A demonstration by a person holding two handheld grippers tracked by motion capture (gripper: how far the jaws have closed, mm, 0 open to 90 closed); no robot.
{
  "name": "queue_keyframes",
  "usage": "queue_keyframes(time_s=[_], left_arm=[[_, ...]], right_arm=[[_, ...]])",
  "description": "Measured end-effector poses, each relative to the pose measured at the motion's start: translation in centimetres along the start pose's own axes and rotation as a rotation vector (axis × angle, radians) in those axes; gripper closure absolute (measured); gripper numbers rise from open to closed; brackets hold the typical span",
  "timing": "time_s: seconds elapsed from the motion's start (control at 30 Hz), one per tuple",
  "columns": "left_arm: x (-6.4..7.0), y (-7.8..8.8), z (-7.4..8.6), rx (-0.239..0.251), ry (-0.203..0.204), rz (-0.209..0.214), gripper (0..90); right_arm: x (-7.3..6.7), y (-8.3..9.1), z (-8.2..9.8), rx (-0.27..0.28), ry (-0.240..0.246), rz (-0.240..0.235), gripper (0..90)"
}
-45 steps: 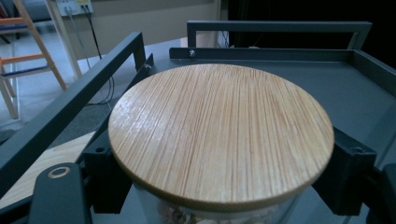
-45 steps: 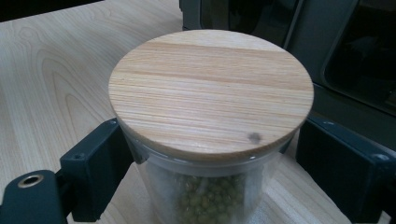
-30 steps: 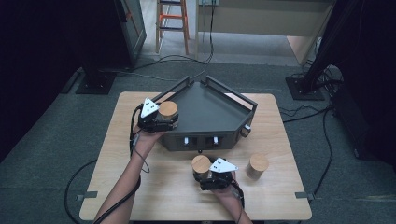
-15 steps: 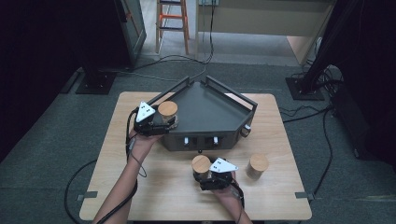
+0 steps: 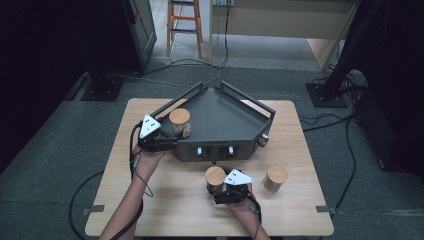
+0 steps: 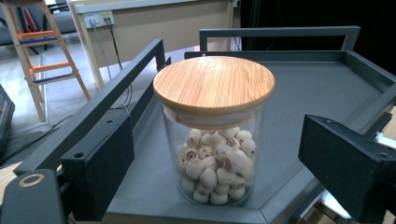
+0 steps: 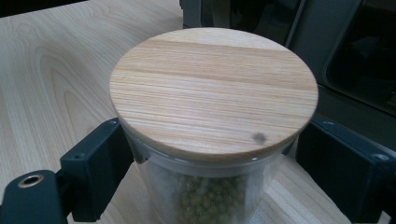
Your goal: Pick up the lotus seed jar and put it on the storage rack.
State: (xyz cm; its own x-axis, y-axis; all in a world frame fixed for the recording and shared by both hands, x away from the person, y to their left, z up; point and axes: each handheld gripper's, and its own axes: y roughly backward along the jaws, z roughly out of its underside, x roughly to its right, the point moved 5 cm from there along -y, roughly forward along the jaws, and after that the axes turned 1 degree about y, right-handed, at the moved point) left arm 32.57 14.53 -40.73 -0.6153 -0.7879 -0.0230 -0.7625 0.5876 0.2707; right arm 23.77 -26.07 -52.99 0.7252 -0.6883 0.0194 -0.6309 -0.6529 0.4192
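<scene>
The left gripper (image 6: 219,154) stands released around the jar of white seeds (image 6: 214,135) at the tray's (image 5: 220,112) near-left corner; withdrawing crookedly could topple it; the right gripper (image 7: 210,158) clasps the green-bean jar (image 7: 212,121) on the table (image 5: 165,200); a tilt risks slipping.

A workshop-like lab: cables (image 5: 200,65) across grey carpet, a stepladder (image 5: 184,22), wall sockets (image 6: 99,19).

Tray (image 5: 235,131): dark grey metal, matte. Jar (image 6: 215,140) on it: clear glass w/ cream-white round seeds, light striped wood-grain lid. Second jar (image 7: 212,140): clear, olive-green beans inside, pale wood lid w/ small dark knot. Bench (image 5: 165,200): light wood, swirly grain. Fingers (image 6: 100,168): black.
</scene>
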Motion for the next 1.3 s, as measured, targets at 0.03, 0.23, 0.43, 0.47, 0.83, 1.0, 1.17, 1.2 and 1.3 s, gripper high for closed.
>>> queue_keyframes(time_s=[0.03,0.23,0.43,0.47,0.83,1.0,1.17,1.2,1.3], left_arm=[[0.1,0.1,0.1,0.002,-0.001,-0.001,10.5],[0.5,1.1,0.4,-0.007,0.01,-0.003,10.5],[1.3,2.2,1.4,-0.004,-0.005,-0.006,10.5],[1.4,2.3,1.6,-0.003,-0.008,-0.008,10.5],[2.0,4.1,3.5,0.021,0.005,-0.011,10.6],[2.4,4.6,4.5,0.019,0.005,-0.027,10.5],[2.7,5.0,5.6,0.011,0.005,-0.037,10.6],[2.7,5.0,5.8,0.01,0.008,-0.036,10.6],[2.8,5.2,6.3,0.011,0.009,-0.04,10.5]], right_arm=[[0.0,0.0,0.0,0.001,-0.002,0.0,11.0],[-0.1,0.0,0.0,0.0,0.003,0.002,11.1],[-0.1,-0.1,0.0,-0.002,0.011,0.004,11.1],[-0.1,-0.1,0.0,-0.003,0.007,0.003,11.1],[-0.1,-0.1,0.0,-0.003,0.005,0.004,11.1],[-0.1,0.0,0.0,-0.002,0.001,0.003,11.1],[-0.1,0.0,0.0,-0.002,0.0,0.003,11.1],[-0.1,0.0,0.0,-0.003,0.001,0.004,11.1],[-0.1,-0.1,0.0,-0.004,0.004,0.005,11.1]])
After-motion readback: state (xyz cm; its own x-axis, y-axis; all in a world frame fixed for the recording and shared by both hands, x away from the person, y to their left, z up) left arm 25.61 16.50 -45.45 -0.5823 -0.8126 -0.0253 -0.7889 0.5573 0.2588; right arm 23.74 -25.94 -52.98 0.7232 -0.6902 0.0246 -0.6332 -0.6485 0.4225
